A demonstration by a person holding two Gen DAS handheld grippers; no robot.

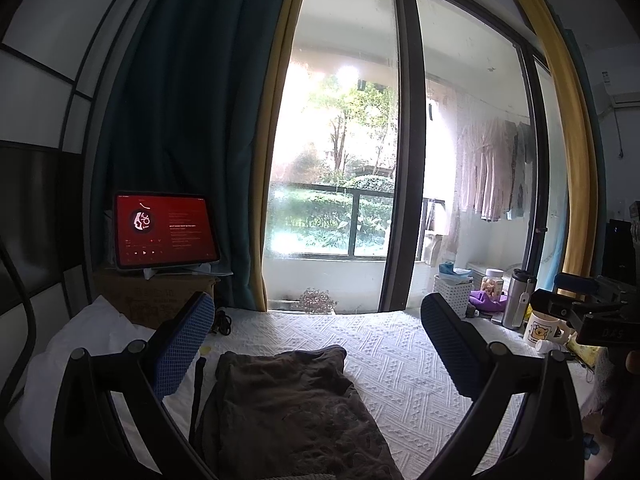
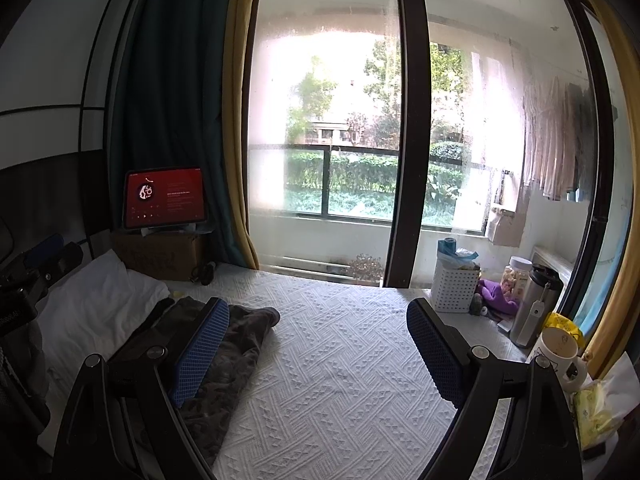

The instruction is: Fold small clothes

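A dark grey-brown garment (image 1: 288, 408) lies flat on the white textured bed cover (image 1: 400, 360). My left gripper (image 1: 318, 304) hovers over the garment's near part, open wide, its blue pads (image 1: 180, 348) apart with nothing between them. In the right wrist view the same garment (image 2: 236, 344) lies to the left, partly hidden behind the left finger. My right gripper (image 2: 318, 308) is open over bare cover, to the right of the cloth. Each gripper's body shows at the edge of the other's view: the right gripper (image 1: 592, 308) and the left gripper (image 2: 32, 280).
A white pillow (image 2: 96, 300) lies left of the garment. Behind it, a red-screened tablet (image 1: 164, 232) stands on a cardboard box (image 1: 160, 296). A white basket (image 2: 456, 284), jar (image 2: 516, 276), steel flask (image 2: 532, 304), mug (image 2: 560, 352) and purple toy (image 2: 496, 292) stand at the right. Glass doors (image 1: 396, 160) close the far side.
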